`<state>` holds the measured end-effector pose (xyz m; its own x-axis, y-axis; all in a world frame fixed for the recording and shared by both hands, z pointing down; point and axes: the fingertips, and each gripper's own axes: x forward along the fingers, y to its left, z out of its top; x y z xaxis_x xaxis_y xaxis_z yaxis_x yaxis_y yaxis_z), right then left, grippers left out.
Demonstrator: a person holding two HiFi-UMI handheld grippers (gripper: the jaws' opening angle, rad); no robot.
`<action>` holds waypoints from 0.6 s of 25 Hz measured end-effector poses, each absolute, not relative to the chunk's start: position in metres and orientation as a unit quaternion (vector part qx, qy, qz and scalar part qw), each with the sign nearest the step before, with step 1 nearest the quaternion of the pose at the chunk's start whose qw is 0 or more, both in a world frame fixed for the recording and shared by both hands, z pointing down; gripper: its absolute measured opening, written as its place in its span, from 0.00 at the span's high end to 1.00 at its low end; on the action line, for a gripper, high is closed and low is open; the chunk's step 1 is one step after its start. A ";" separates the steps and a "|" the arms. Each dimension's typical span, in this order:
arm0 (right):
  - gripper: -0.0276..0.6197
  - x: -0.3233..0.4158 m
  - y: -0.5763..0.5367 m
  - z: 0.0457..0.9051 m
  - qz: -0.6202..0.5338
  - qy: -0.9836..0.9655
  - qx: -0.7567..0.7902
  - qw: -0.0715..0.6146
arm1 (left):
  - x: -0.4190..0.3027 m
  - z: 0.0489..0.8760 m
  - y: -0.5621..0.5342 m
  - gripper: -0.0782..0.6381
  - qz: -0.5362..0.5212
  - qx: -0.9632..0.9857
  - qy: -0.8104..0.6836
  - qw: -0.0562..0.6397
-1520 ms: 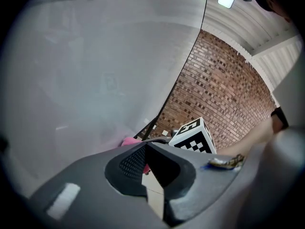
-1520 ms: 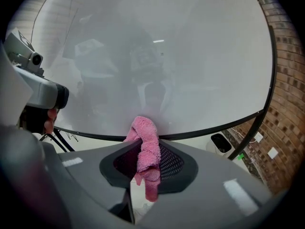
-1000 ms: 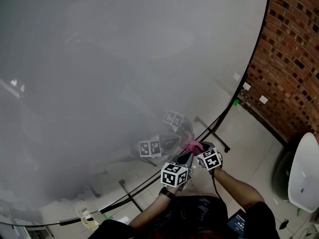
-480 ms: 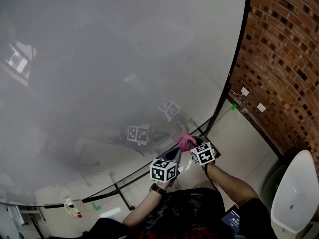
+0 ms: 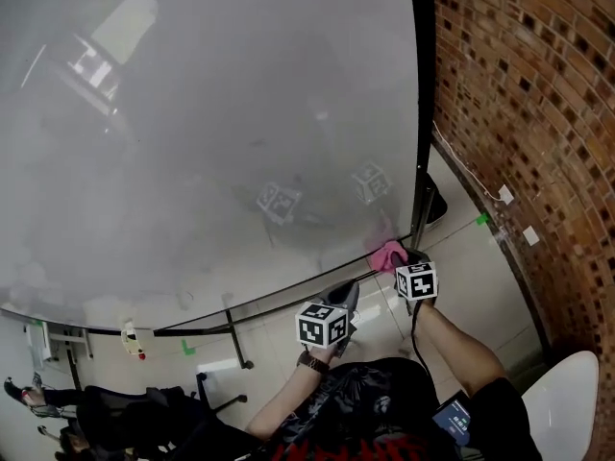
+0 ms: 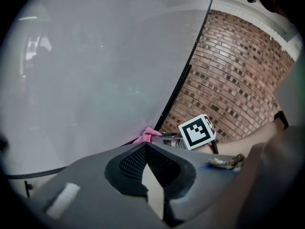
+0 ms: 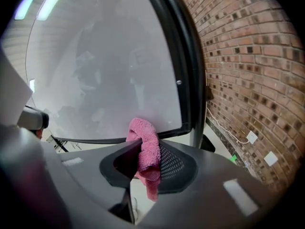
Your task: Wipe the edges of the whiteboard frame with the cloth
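The pink cloth [image 7: 145, 151] is clamped between the jaws of the right gripper [image 7: 139, 144]. Its bunched top stands above the jaw tips and a loose tail hangs below them. I see the cloth up against the bottom rail of the black whiteboard frame [image 7: 187, 70], just beside the lower right corner where that rail meets the upright right edge. In the head view the cloth [image 5: 388, 255] sits at that same corner, with the right gripper [image 5: 415, 275] directly behind it. The left gripper [image 6: 145, 146] has its jaws closed tip to tip with nothing between them. It is held back from the frame, low and to the left of the right one [image 5: 332, 317]. The grey whiteboard [image 5: 211, 113] fills most of the head view. A brick wall [image 5: 519, 84] stands just to the right of the frame, above a pale floor [image 5: 471, 257].
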<state>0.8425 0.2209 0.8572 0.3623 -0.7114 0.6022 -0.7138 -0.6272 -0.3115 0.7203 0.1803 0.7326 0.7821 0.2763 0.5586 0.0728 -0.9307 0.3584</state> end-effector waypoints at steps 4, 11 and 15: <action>0.83 0.869 0.242 0.853 0.367 -0.387 0.845 -0.037 | 0.726 0.736 0.187 0.89 0.322 0.928 0.105 0.157; 0.83 0.890 0.277 0.820 0.334 -0.341 0.878 -0.045 | 0.751 0.723 0.202 0.89 0.309 0.928 0.152 0.145; 0.83 0.891 0.280 0.789 0.299 -0.344 0.890 -0.033 | 0.766 0.707 0.211 0.89 0.290 0.931 0.177 0.134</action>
